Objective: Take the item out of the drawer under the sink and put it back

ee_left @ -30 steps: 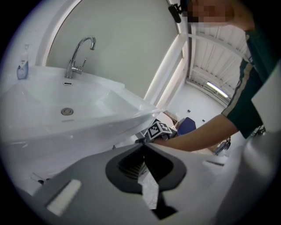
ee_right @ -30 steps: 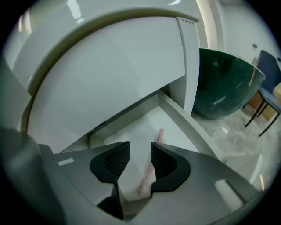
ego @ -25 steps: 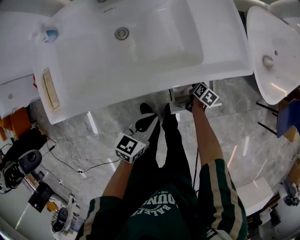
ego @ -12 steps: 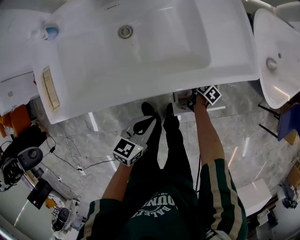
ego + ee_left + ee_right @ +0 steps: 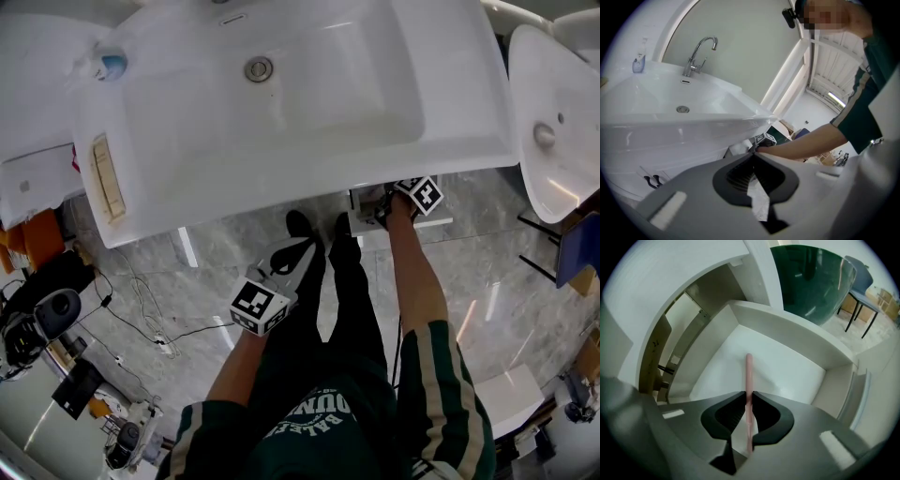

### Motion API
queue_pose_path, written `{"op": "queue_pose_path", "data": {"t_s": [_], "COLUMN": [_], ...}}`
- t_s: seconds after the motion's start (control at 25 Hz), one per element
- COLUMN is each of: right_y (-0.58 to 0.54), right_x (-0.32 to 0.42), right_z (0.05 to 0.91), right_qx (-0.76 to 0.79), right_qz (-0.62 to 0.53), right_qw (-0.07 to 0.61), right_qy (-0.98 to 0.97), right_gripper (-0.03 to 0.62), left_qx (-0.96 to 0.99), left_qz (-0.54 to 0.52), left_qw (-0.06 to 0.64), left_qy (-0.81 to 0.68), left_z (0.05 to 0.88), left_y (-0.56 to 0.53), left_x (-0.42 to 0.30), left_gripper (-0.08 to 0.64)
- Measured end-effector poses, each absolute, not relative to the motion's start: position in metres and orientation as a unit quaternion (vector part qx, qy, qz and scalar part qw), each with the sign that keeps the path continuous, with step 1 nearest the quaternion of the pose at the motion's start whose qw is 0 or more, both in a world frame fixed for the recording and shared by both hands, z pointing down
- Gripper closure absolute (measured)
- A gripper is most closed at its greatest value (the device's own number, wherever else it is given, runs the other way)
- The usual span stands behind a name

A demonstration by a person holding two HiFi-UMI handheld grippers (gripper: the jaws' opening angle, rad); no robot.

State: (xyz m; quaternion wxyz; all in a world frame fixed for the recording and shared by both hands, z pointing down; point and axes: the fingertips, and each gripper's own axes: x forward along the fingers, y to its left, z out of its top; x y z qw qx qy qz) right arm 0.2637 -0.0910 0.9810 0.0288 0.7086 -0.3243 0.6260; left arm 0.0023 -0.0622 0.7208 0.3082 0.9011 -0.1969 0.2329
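Observation:
A thin pink stick (image 5: pixel 748 376) lies lengthwise over the white floor of the open drawer (image 5: pixel 787 373) under the sink. My right gripper (image 5: pixel 749 393) is reaching into that drawer, and its jaws are closing, with the pads pressed on the stick's near end. In the head view the right gripper (image 5: pixel 382 208) is half hidden under the sink's front rim, at the drawer (image 5: pixel 361 223). My left gripper (image 5: pixel 298 251) hangs lower, in front of the person's legs, shut with nothing in it. In the left gripper view its tips (image 5: pixel 752 155) meet.
The wide white sink (image 5: pixel 281 94) overhangs the drawer, with a faucet (image 5: pixel 696 56) at its back. A second basin (image 5: pixel 553 122) stands to the right. Cables and equipment (image 5: pixel 56 319) lie on the marble floor at the left. A dark green tub (image 5: pixel 811 277) stands beyond the drawer.
The right gripper has slid a little further in under the sink's rim at the drawer. The left gripper has stayed roughly where it was.

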Motion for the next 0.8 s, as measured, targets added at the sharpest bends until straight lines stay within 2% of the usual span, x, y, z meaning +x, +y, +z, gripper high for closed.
{"op": "queue_pose_path", "data": {"t_s": [0.8], "right_y": [-0.068], "right_x": [0.258], "right_z": [0.895], "right_qx": [0.707], "right_qz": [0.615], "right_qw": [-0.031], "right_qy": [-0.349], "right_gripper": [0.541], "left_qx": [0.914], "left_qz": [0.197], "left_qw": [0.283], "left_qy": [-0.212], "left_z": [0.669], "left_y": [-0.059], "left_x": [0.008], "left_gripper": [0.509]}}
